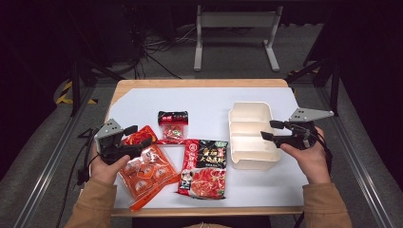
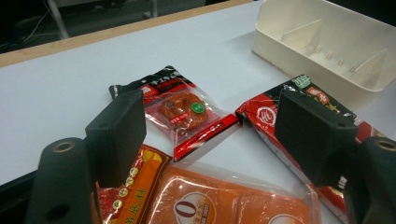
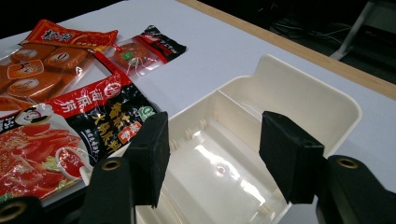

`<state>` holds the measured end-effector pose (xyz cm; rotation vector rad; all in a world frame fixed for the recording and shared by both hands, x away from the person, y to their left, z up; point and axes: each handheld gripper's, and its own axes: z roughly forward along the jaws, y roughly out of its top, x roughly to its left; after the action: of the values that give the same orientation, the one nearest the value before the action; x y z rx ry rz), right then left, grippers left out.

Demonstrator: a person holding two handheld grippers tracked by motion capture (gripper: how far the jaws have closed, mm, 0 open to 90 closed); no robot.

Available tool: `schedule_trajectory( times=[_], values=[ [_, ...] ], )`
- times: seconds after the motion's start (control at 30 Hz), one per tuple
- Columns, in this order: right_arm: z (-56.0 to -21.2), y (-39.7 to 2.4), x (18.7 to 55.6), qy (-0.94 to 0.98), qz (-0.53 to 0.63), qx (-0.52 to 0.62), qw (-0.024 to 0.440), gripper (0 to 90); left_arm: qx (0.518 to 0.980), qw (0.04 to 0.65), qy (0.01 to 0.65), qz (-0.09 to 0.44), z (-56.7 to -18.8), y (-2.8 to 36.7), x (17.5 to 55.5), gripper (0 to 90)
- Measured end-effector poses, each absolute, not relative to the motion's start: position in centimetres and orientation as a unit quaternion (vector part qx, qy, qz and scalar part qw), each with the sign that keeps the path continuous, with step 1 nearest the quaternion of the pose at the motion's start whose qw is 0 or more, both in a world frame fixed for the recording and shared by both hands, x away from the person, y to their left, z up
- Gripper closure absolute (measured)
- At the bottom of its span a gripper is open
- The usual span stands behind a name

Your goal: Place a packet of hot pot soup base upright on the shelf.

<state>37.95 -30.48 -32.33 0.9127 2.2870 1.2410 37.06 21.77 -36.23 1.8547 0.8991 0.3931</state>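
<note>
Orange packet point(image 2: 224, 205) marked "0" under left claw point(image 2: 210, 126); both claws apart, right claw point(image 3: 210, 144) over tray point(image 3: 327, 102).

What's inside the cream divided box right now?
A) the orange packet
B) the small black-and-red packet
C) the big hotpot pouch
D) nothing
D: both compartments of the cream divided box are bare, also seen in the right gripper view. The small black-and-red packet, orange packet and big hotpot pouch all lie on the white sheet to its left.

Glossy, crinkled plastic sauce packets point(image 1: 166, 156) lie beside a smooth cream plastic tray point(image 1: 252, 135), on a matt white sheet point(image 1: 209, 102) over the wooden table point(image 1: 199, 83).
</note>
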Motion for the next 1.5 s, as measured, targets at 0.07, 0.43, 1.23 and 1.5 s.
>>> schedule_trajectory(
  times=[0.07, 0.43, 1.23, 1.5],
  values=[
    [-32.4, -30.5, 38.0, 0.814, 0.442, 0.325, 0.19, 42.6, 0.766, 0.501, 0.373, 0.154, -36.1, 21.6, 37.2, 25.4],
    [-32.5, -30.7, 37.9, 0.812, 0.442, 0.33, 0.19, 42.2, 0.782, 0.498, 0.349, 0.134, -35.2, 19.1, 38.3, 23.0],
    [-32.7, -30.4, 38.1, 0.815, 0.439, 0.329, 0.188, 41.3, 0.806, 0.479, 0.34, 0.075, -35.7, 14.3, 41.9, 22.2],
    [-32.8, -30.2, 38.1, 0.817, 0.436, 0.327, 0.187, 40.7, 0.808, 0.474, 0.344, 0.066, -37.8, 12.3, 43.0, 19.6]
  ],
)
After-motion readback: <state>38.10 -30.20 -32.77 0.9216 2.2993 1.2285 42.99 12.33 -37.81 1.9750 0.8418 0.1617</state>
